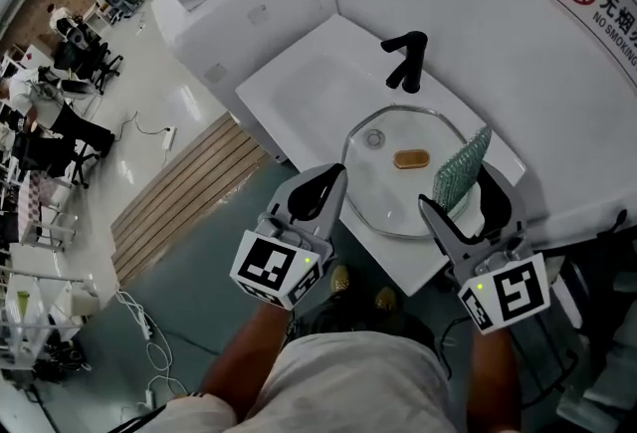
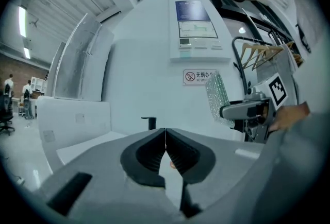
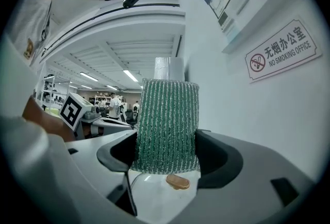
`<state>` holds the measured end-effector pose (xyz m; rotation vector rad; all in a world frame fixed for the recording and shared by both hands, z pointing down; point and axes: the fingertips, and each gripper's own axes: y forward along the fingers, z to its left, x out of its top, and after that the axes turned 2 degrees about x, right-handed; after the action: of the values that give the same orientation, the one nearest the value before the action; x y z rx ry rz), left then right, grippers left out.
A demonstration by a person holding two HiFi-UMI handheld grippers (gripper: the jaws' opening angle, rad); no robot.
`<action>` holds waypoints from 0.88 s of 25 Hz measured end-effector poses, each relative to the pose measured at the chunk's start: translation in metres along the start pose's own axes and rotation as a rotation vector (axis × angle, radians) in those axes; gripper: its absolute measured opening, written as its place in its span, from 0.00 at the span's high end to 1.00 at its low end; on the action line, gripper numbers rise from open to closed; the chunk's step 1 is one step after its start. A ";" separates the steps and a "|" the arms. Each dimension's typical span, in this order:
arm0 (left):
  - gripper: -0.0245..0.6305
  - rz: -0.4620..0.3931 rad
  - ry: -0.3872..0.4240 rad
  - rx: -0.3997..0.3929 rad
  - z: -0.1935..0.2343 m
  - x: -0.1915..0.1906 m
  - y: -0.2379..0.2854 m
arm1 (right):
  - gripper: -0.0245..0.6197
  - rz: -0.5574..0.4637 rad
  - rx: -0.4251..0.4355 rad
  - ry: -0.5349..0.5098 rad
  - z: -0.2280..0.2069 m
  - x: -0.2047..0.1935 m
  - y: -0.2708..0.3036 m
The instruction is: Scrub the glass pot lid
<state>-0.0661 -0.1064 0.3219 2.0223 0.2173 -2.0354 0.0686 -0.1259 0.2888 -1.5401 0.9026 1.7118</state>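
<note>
**A:** We're at the sink. The glass pot lid (image 1: 398,202) lies knob-up over the basin at the near right corner of the bench (image 1: 299,83). Its brown knob (image 1: 411,159) sits dead centre, and the black faucet (image 1: 406,60) stands behind it at the back edge.

**B:** And the tools?

**A:** The right gripper (image 1: 430,210) has its fingers clamped on a green scrub pad (image 1: 460,170). The pad stands upright out of them, right at the lid's right rim.

**B:** It's gripped by the lower end, then, which I'd say is sensible, since most of the pad stays free to wipe with.

**A:** Exactly. In the right gripper view the pad fills the whole gap between the fingers, and the knob shows just beneath it.

**B:** What about the left gripper (image 1: 338,178)?

**A:** Its fingers are pressed tight together, with no gap at all in its own view. The tips sit at the lid's near left rim. I can't tell whether they nip the glass edge or only rest against it.

**B:** Either way I read that as a brace. Smooth glass would skate about under a scrubbing stroke, so something has to hold it from the opposite side.

**A:** Agreed. The pad's face isn't down on the glass yet, so I'd call this the approach. The next move needs the pad tipped over onto the lid, with the pressure kept away from that knob.
</note>
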 end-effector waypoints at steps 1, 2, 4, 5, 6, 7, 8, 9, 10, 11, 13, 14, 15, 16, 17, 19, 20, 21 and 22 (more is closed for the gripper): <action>0.94 0.008 0.001 -0.006 0.004 -0.002 0.004 | 0.42 0.012 -0.005 -0.006 0.000 0.000 0.004; 0.94 0.017 0.002 -0.011 0.008 -0.004 0.008 | 0.42 0.024 -0.009 -0.013 -0.001 -0.001 0.009; 0.94 0.035 -0.001 -0.019 0.018 -0.010 0.014 | 0.42 0.045 -0.017 -0.024 -0.001 -0.002 0.018; 0.94 0.045 -0.003 -0.024 0.022 -0.013 0.018 | 0.42 0.053 -0.021 -0.028 -0.001 -0.002 0.023; 0.94 0.055 -0.006 -0.028 0.027 -0.016 0.021 | 0.42 0.062 -0.026 -0.031 -0.001 -0.003 0.028; 0.94 0.065 -0.010 -0.033 0.032 -0.019 0.024 | 0.42 0.072 -0.030 -0.034 -0.001 -0.003 0.032; 0.94 0.076 -0.014 -0.038 0.036 -0.022 0.028 | 0.42 0.082 -0.034 -0.038 -0.001 -0.004 0.037; 0.94 0.087 -0.020 -0.042 0.040 -0.026 0.031 | 0.42 0.092 -0.037 -0.042 -0.001 -0.005 0.042; 0.94 0.099 -0.027 -0.046 0.044 -0.030 0.034 | 0.42 0.104 -0.038 -0.047 0.000 -0.005 0.047; 0.94 0.112 -0.035 -0.050 0.049 -0.034 0.037 | 0.42 0.118 -0.039 -0.053 0.000 -0.007 0.052; 0.93 0.137 -0.055 -0.058 0.056 -0.043 0.043 | 0.42 0.149 -0.040 -0.064 0.001 -0.009 0.061; 0.93 0.150 -0.069 -0.063 0.059 -0.047 0.046 | 0.42 0.167 -0.041 -0.068 0.000 -0.011 0.065; 0.93 0.163 -0.084 -0.068 0.062 -0.052 0.049 | 0.42 0.186 -0.043 -0.073 0.000 -0.013 0.069; 0.93 0.177 -0.101 -0.074 0.064 -0.056 0.051 | 0.42 0.207 -0.043 -0.077 0.000 -0.015 0.073; 0.93 0.193 -0.118 -0.080 0.067 -0.061 0.053 | 0.42 0.230 -0.042 -0.081 0.000 -0.018 0.076; 0.93 0.231 -0.153 -0.093 0.071 -0.070 0.058 | 0.42 0.286 -0.033 -0.090 -0.001 -0.024 0.083; 0.93 0.252 -0.171 -0.099 0.072 -0.076 0.060 | 0.42 0.317 -0.028 -0.096 -0.001 -0.028 0.086; 0.93 0.274 -0.188 -0.106 0.074 -0.081 0.063 | 0.42 0.347 -0.023 -0.104 -0.002 -0.032 0.089; 0.93 0.295 -0.206 -0.111 0.075 -0.086 0.065 | 0.42 0.377 -0.018 -0.114 -0.002 -0.035 0.093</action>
<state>-0.1195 -0.1829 0.4145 1.6536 -0.0091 -1.9767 -0.0045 -0.1791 0.3298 -1.3267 1.1763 2.0514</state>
